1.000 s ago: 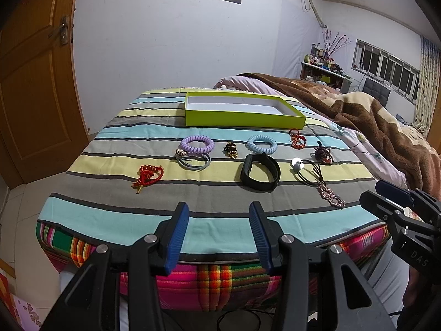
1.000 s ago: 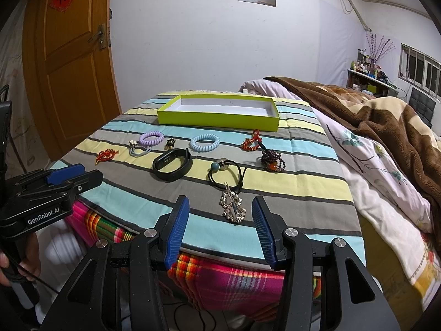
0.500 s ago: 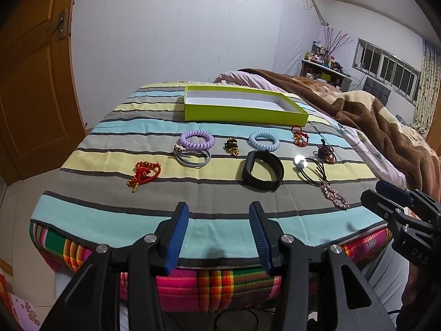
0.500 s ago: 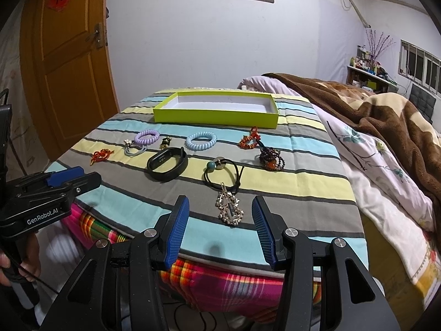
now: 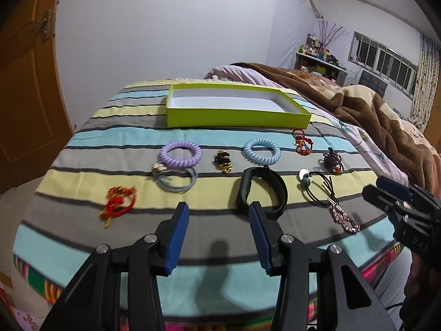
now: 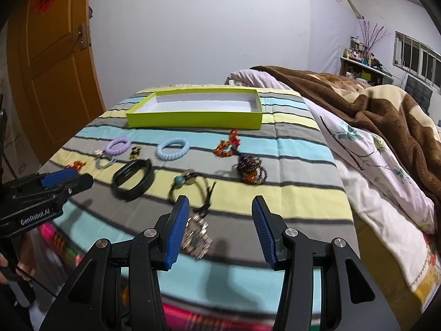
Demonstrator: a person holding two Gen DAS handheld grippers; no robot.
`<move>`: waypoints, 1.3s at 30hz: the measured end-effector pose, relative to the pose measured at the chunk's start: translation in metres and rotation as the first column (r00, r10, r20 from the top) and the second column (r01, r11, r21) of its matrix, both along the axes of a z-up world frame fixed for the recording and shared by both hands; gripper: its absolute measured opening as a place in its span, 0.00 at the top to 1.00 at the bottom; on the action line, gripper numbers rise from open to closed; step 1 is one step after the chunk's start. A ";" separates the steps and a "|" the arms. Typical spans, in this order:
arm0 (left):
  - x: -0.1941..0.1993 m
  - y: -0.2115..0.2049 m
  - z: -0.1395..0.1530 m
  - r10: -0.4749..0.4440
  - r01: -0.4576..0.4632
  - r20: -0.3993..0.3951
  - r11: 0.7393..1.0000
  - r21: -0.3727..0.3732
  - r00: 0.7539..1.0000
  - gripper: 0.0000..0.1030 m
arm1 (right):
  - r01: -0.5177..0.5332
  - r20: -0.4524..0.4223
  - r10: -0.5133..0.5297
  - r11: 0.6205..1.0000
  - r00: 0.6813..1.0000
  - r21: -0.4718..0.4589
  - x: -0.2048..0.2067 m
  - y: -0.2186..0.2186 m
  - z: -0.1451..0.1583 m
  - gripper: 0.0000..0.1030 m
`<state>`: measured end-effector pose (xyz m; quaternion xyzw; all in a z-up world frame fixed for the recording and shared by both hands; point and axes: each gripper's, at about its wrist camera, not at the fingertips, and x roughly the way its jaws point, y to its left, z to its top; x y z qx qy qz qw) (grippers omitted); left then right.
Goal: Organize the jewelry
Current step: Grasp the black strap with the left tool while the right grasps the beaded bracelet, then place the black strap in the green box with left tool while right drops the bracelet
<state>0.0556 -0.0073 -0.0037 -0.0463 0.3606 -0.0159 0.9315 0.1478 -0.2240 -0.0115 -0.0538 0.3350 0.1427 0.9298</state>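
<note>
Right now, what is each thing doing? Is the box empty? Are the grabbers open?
Green box: open, empty.
Left gripper: open, holding nothing.
Right gripper: open, holding nothing.
Black band: lying flat on the striped cloth.
Purple coil tie: lying on the cloth, outside the box.
Door: shut.

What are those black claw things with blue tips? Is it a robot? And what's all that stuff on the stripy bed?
No robot here. A person holds two hand tools, one in each hand, and each carries a camera looking out along its jaws. One picture comes from the left gripper, the other from the right gripper. Both have their jaws apart and hold nothing. On the striped cloth lies jewelry: a purple coil band, a light blue coil band, a black wristband, a red knot charm, a beaded bracelet and a few more. Behind them sits an empty green box, probably where everything goes.
</note>
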 end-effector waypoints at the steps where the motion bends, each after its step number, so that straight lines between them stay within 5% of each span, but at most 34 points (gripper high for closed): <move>1: 0.004 -0.001 -0.001 -0.006 0.006 -0.007 1.000 0.000 1.000 0.57 | 0.002 -0.005 -0.002 1.000 1.000 0.001 0.006 -0.001 0.000 0.53; 19: 0.052 -0.019 -0.019 -0.087 0.088 -0.092 0.996 -0.001 0.992 0.84 | -0.025 -0.162 0.022 1.000 0.987 -0.015 0.097 -0.005 -0.022 0.53; 23: 0.054 -0.019 -0.019 -0.087 0.087 -0.090 0.996 0.005 0.992 0.87 | -0.023 -0.171 0.019 0.999 0.985 -0.024 0.102 -0.005 -0.024 0.68; 31: 0.054 -0.017 -0.018 -0.075 0.076 -0.081 0.997 0.008 0.994 0.88 | -0.031 -0.172 0.028 0.999 0.985 -0.017 0.100 -0.005 -0.024 0.82; 39: 0.047 -0.009 -0.010 -0.057 0.057 -0.062 0.998 -0.001 0.996 0.88 | -0.028 -0.160 0.032 0.999 0.987 0.025 0.087 -0.008 -0.018 0.82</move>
